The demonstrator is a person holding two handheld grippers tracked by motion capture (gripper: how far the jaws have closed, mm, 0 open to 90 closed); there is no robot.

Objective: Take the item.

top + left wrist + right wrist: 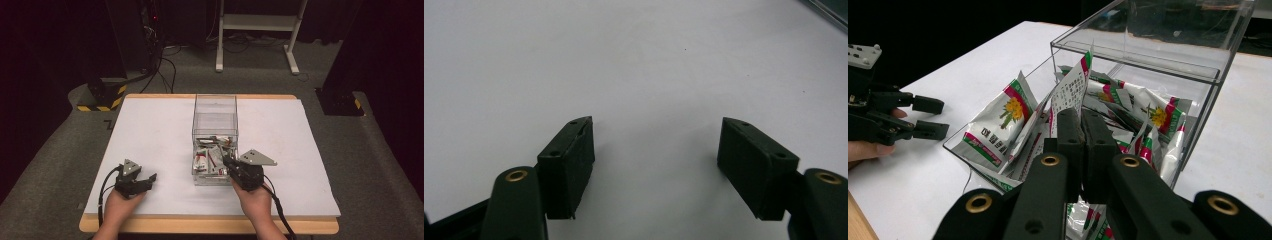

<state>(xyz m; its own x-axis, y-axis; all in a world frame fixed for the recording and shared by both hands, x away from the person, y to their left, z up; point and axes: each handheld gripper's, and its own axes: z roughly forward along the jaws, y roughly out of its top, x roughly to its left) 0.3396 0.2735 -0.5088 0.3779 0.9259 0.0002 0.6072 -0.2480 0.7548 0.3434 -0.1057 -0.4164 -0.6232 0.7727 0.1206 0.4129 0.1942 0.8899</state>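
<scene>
Right now the right tongs (1082, 150) are clamped on a white sachet (1071, 92) standing upright among the sachets in the clear box (215, 107) mid-bench. It looks like the pick-out step; next, I'd judge, comes a straight lift clear of the rim. The left tongs (656, 150) rest apart on the bench (574, 60), holding nothing.

left gripper (150, 179) rests low on the table (150, 130), jaws spread wide; right gripper (1082, 131) has its jaws pressed together, angled above the table.
</scene>
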